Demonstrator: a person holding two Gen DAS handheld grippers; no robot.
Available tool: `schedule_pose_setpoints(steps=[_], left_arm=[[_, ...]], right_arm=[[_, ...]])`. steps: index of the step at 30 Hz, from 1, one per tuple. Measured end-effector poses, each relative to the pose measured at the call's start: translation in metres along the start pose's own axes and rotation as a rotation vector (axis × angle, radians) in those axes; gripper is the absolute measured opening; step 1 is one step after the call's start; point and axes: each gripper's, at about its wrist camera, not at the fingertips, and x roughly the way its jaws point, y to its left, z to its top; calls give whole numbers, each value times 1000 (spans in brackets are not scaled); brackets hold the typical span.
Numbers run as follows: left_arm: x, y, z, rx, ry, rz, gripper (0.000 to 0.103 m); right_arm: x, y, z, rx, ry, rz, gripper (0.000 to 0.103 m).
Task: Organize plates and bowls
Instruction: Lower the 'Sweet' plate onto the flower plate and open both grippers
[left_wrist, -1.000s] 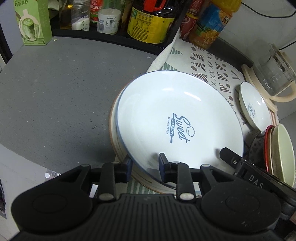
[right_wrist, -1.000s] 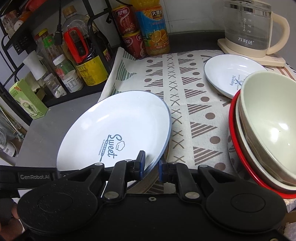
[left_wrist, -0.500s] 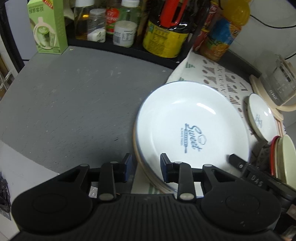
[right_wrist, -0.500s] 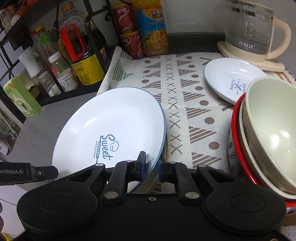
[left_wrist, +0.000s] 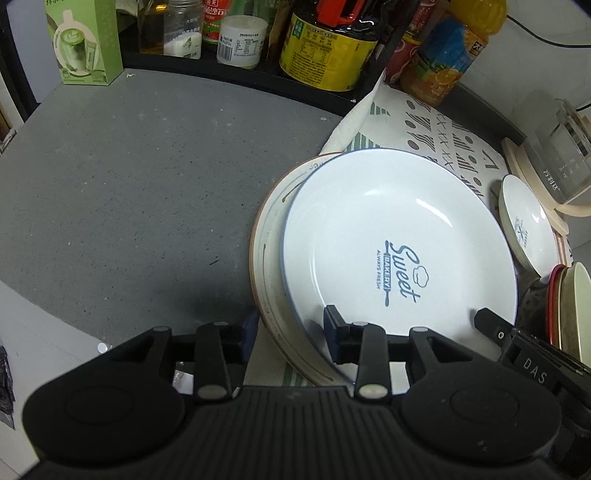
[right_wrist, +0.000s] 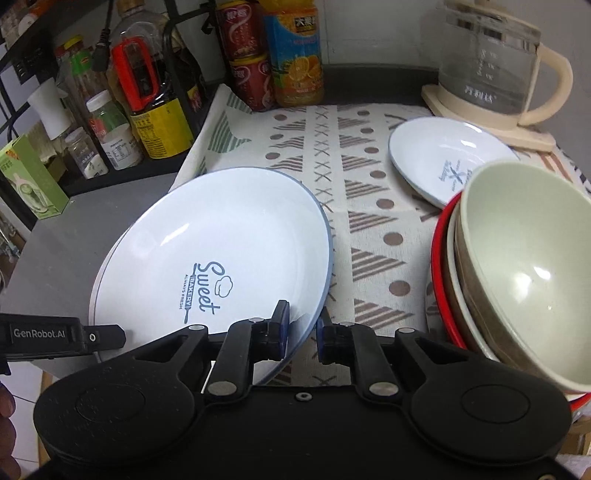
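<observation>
A large white plate (left_wrist: 388, 229) printed "Sweet Bakery" lies tilted on a wider brown-rimmed plate (left_wrist: 269, 258). My left gripper (left_wrist: 291, 332) straddles the near rims of both plates. Its jaws are opening and its pads stand clear of the rims. In the right wrist view the same white plate (right_wrist: 221, 240) has its near right rim between the pads of my right gripper (right_wrist: 302, 334), which is shut on it. A small white plate (right_wrist: 436, 155) lies on the patterned cloth (right_wrist: 362, 206). Stacked bowls (right_wrist: 517, 266) with a red rim at the bottom stand at the right.
A glass kettle (right_wrist: 491, 62) on its cream base stands at the back right. Cans, a juice bottle (right_wrist: 295, 55) and sauce bottles line the back rack. A green carton (left_wrist: 85, 40) stands at the far left on the grey counter (left_wrist: 129, 192).
My left gripper's jaws have spread wider and let go of the plate's rim, and it has shifted slightly left. The right gripper keeps its hold on the white plate.
</observation>
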Motion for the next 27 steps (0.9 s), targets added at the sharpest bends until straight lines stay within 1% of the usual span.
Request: schedule_pose_setpoints(steps=[3, 6, 9, 11, 14, 16, 18, 21, 23, 24, 26, 27], left_arm=[[2, 2, 0, -15, 3, -5, 36], [1, 5, 1, -18, 0, -11, 33], [1, 8, 1, -27, -3, -16, 29], [0, 10, 1, -39, -2, -17, 25], [-1, 14, 2, -65, -4, -19, 19], [-1, 16, 3, -74, -4, -19, 17], [-3, 15, 4, -69, -6, -7, 16], [-8, 9, 6, -47, -27, 41, 17], [-13, 6, 8, -45, -41, 58, 21], [-16, 3, 9, -43, -48, 59, 21], [-21, -3, 8, -32, -63, 67, 26], [-24, -7, 8, -27, -67, 71, 28]], right_arm=[[3, 1, 0, -1, 5, 7, 15], [6, 2, -2, -1, 13, 17, 16], [10, 3, -2, 4, 28, 28, 17], [12, 4, -4, 4, 36, 36, 17], [10, 6, -4, -9, 28, 40, 17], [7, 2, -2, 3, 22, 44, 17], [1, -3, 0, 14, 7, 46, 21], [-13, -11, 3, 13, -27, 57, 22], [-22, -15, 6, 14, -48, 65, 30], [-28, -18, 7, 22, -64, 81, 34], [-41, -24, 8, 39, -97, 112, 48], [-47, -26, 8, 40, -115, 123, 49]])
